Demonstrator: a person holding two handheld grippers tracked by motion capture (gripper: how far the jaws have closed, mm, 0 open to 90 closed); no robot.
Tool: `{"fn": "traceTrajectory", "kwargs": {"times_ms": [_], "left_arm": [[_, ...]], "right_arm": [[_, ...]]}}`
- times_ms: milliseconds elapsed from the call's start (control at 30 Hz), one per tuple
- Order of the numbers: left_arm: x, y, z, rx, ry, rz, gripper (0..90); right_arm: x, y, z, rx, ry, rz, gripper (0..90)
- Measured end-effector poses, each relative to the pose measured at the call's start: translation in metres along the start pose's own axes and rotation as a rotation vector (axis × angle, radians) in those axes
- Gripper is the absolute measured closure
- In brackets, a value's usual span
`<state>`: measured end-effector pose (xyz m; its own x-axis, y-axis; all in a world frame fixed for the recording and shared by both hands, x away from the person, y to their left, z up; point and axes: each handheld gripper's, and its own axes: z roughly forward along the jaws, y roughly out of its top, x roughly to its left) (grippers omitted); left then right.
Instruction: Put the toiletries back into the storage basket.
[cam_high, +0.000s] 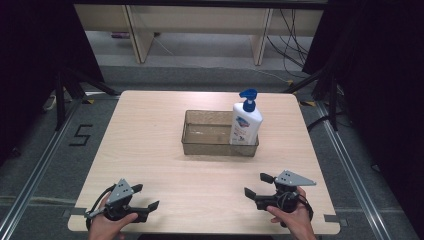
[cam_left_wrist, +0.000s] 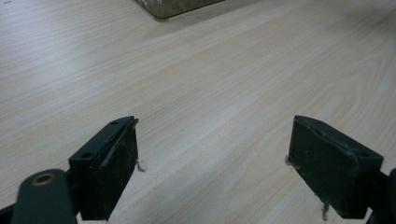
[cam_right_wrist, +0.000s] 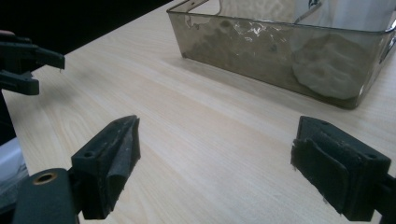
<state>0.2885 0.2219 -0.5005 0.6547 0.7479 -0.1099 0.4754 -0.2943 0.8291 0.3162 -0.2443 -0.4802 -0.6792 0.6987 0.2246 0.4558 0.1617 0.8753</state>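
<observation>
Nearest the front edge of the pale wood-grain table, two hand-held black two-jaw grippers are hovering, each gripped by a hand. The left gripper is sitting by the front-left corner with its jaws spread wide and nothing between them; its own view is showing bare wood in the gap. The right gripper is waiting near the front-right corner, jaws equally wide and empty, pointing toward the middle of the table.

Farther back, around the table's centre, one smoky translucent rectangular plastic tray is resting on the wood. One white plastic pump bottle with a blue pump head is standing upright in the tray's right end, against the near wall (its base is showing as a pale blur through that wall in the right gripper view).

Judging what could go wrong: the bottle is tall and narrow, so a grip taken high or off-centre is likely to tip it against the tray wall, and a jaw catching the rim could drag the light tray.

Count: two grippers, one tray, one bottle.
</observation>
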Motion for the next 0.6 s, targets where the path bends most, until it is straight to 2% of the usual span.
{"fn": "traceTrajectory", "kwargs": {"times_ms": [100,133,167,200,233,267,300,367,400,433,467,500,533,567,600], "left_arm": [[0.0,0.0,0.0,-0.003,0.0,-0.002,15.6],[0.0,0.0,0.0,-0.003,-0.002,-0.001,15.6],[-0.001,0.0,0.001,-0.012,-0.001,-0.013,15.6],[-0.002,0.0,0.0,-0.002,0.008,-0.011,15.6],[-0.002,0.0,0.0,-0.004,0.006,-0.011,15.6],[-0.001,0.0,0.001,-0.01,-0.002,-0.011,15.7],[-0.001,0.0,0.001,-0.011,-0.002,-0.011,15.6],[-0.001,0.0,0.001,-0.013,-0.003,-0.012,15.6],[-0.001,0.0,0.001,-0.011,-0.001,-0.011,15.6],[-0.002,0.0,0.0,-0.006,0.003,-0.011,15.6],[-0.001,0.0,0.0,-0.001,-0.006,0.004,15.6],[-0.001,0.0,0.0,-0.002,-0.006,0.003,15.6],[-0.001,0.0,0.0,-0.003,-0.006,0.002,15.6],[-0.001,0.0,0.0,-0.003,-0.004,0.001,15.6],[-0.001,0.0,0.0,-0.003,-0.004,-0.001,15.7]], "right_arm": [[0.0,-0.002,-0.002,-0.003,-0.009,0.007,15.7],[0.001,-0.003,-0.002,-0.001,-0.004,0.03,15.7],[0.001,-0.003,-0.003,-0.007,0.001,0.023,15.7],[0.002,-0.004,-0.004,0.004,-0.007,0.038,15.7],[0.0,-0.004,-0.004,-0.003,-0.018,0.012,15.7],[0.0,-0.004,-0.006,0.001,-0.019,0.008,15.7],[0.002,-0.005,-0.006,0.007,-0.018,0.035,15.7],[0.0,-0.007,-0.006,-0.01,-0.032,-0.014,15.7],[0.003,-0.008,-0.007,0.008,-0.029,0.027,15.7],[0.001,-0.009,-0.007,0.017,-0.038,-0.008,15.7],[0.004,-0.01,-0.008,0.033,-0.041,0.034,15.7],[0.002,-0.01,-0.008,0.022,-0.038,0.003,15.7],[0.001,-0.01,-0.009,0.028,-0.046,-0.003,15.7],[0.004,-0.011,-0.009,0.03,-0.043,0.033,15.7],[0.002,-0.011,-0.011,0.027,-0.041,0.006,15.7]]}}
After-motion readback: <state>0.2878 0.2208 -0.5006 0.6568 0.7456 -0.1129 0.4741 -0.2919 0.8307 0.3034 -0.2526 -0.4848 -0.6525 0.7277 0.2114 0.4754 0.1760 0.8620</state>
